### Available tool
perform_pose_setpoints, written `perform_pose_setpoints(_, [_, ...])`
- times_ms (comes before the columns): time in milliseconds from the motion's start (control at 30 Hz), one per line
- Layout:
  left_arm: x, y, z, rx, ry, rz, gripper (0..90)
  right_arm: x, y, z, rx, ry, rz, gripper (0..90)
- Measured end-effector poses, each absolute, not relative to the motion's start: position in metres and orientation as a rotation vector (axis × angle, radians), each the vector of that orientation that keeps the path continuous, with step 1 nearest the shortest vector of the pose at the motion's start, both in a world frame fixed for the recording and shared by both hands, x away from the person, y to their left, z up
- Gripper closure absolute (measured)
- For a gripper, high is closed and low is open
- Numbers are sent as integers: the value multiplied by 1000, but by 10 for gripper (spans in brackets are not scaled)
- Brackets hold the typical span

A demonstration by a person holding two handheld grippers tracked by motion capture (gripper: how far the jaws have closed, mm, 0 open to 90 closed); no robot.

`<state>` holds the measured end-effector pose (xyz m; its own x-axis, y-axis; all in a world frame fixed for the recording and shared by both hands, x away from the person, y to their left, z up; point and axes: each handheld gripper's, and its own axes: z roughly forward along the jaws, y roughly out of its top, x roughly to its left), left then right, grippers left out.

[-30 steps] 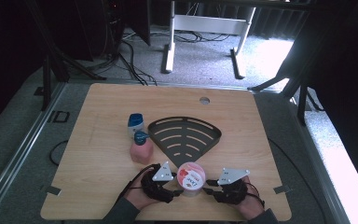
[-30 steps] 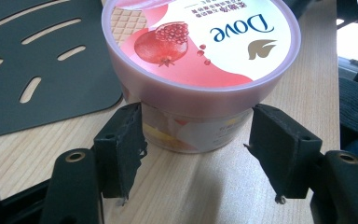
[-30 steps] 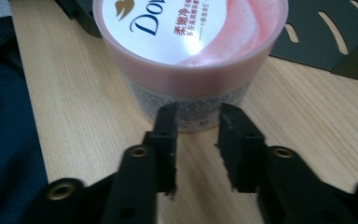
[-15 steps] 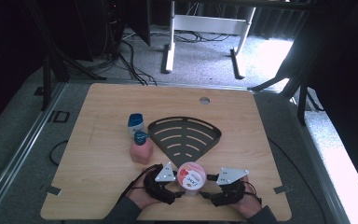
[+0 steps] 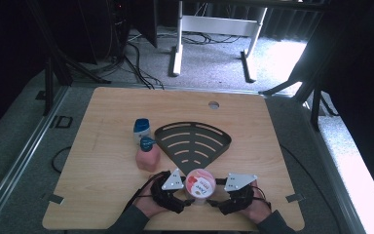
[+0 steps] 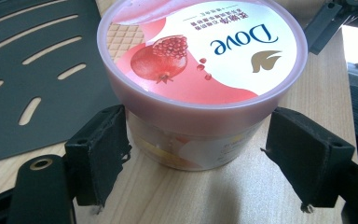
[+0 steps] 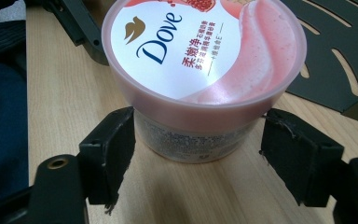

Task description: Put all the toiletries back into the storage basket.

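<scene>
Tub [image 5: 200,182]: upright on counter [image 5: 102,161] | left gripper [image 6: 196,158]: at its 9 o'clock, jaws just opened, clear of tub | right gripper [image 7: 196,154]: at 3 o'clock, likewise.

The high camera hangs above the person's side of the desk [image 5: 102,141] and looks forward and down, from far. Each tool's camera sits low, very near, and looks along its own jaws at the pink tub [image 6: 200,60] from opposite sides. All three views share this tub and the dark slotted mat [image 5: 195,141].
</scene>
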<state>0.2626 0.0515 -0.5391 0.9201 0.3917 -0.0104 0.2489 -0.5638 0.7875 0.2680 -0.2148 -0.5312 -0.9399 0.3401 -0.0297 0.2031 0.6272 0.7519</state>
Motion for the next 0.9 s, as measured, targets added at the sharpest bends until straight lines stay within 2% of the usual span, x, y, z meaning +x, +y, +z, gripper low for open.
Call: perform_pose_setpoints(900, [258, 45, -535, 2224, 451, 256, 221, 266, -215, -529, 461, 2671, 1188, 233])
